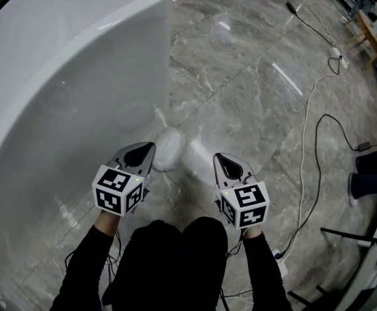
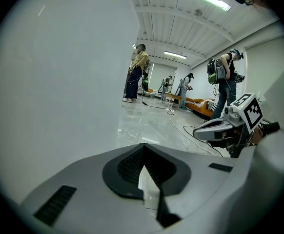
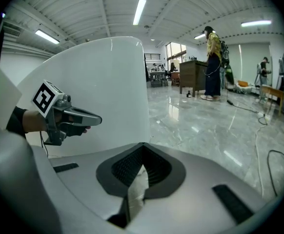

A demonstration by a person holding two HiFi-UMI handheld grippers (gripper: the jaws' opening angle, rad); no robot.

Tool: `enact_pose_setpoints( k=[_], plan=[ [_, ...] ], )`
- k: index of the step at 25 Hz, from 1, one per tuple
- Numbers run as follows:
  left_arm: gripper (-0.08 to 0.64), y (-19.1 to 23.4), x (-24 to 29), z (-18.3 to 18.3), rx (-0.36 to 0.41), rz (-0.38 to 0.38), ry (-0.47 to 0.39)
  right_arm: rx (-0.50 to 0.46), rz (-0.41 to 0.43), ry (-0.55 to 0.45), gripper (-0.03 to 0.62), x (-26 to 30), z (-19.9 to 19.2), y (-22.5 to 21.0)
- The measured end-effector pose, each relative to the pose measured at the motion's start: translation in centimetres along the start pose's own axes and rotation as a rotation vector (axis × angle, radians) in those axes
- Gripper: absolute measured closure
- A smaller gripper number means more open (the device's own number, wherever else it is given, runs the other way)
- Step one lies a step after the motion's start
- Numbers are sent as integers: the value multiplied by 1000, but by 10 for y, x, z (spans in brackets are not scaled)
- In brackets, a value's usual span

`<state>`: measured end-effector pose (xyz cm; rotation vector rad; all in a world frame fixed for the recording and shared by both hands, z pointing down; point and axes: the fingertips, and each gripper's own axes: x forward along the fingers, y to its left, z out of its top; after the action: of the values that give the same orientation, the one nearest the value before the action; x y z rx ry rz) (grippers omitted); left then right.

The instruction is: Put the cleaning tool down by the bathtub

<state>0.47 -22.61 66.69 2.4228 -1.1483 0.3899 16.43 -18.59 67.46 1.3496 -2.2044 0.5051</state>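
Note:
The white bathtub [image 1: 78, 76] fills the left of the head view, and its curved wall stands close in the left gripper view [image 2: 59, 82] and the right gripper view [image 3: 112, 82]. A whitish rounded thing [image 1: 169, 149], blurred, lies on the marble floor at the tub's foot; I cannot tell if it is the cleaning tool. My left gripper [image 1: 148, 149] is shut and empty, its tip just left of that thing. My right gripper [image 1: 219, 159] is shut and empty, a little to its right. Each gripper shows in the other's view, the right [image 2: 215, 129] and the left [image 3: 91, 118].
Cables [image 1: 311, 109] trail over the grey marble floor to the right, with a power strip [image 1: 280, 261] near my right arm. A person's dark shoes [image 1: 373, 183] stand at the right edge. Wooden furniture [image 1: 370, 34] is far right. People [image 2: 138, 72] stand farther off.

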Motion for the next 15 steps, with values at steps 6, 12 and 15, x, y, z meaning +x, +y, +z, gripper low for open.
enact_pose_setpoints(
  k=[6, 12, 15],
  plan=[
    [553, 0, -1, 1, -7, 12, -2, 2, -1, -3, 592, -4, 1, -1],
    [553, 0, -1, -1, -18, 15, 2, -1, 4, -2, 592, -6, 2, 2],
    [553, 0, -2, -3, -24, 18, 4, -3, 1, -1, 592, -9, 1, 2]
  ],
)
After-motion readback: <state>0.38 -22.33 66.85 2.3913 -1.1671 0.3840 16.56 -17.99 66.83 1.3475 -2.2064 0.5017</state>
